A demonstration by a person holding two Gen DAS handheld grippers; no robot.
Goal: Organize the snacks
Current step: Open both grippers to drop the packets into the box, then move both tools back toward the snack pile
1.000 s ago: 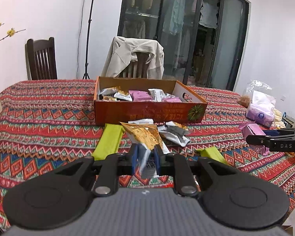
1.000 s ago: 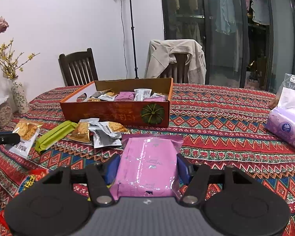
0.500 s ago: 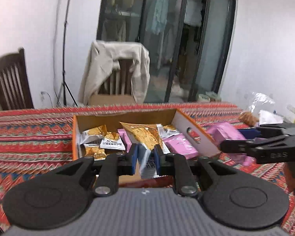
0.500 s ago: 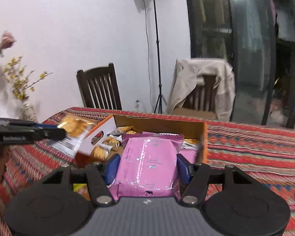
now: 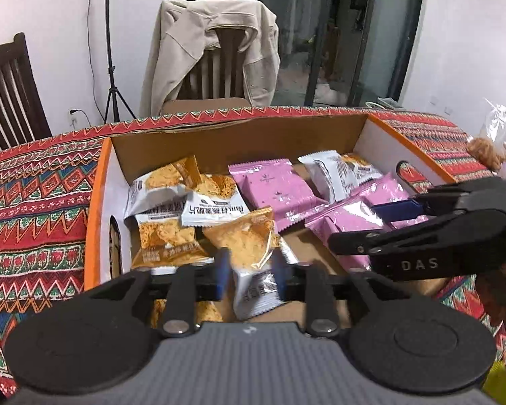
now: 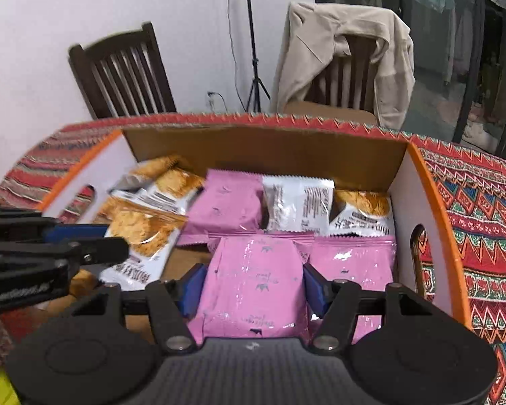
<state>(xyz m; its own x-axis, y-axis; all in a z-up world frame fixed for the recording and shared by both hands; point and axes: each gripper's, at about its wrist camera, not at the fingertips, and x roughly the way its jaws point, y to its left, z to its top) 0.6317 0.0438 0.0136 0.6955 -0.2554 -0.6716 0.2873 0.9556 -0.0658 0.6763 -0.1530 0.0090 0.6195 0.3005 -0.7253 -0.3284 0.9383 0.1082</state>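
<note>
An open cardboard box with an orange rim holds several cracker packets and pink packets. My left gripper hangs over the box's near left part. Its jaws are opening, and an orange-and-white cracker packet sits loose between the blue pads. From the right wrist view that gripper and the cracker packet show at the left. My right gripper is shut on a pink packet above the box's near right part. It enters the left wrist view from the right.
The box stands on a red patterned tablecloth. Behind the table are a dark wooden chair, a chair draped with a beige jacket and a light stand. A clear snack bag lies at the right.
Both grippers have come forward from the loose snacks on the table to above the box. The left jaws have parted around the cracker packet. The right grip on the pink packet is unchanged.
</note>
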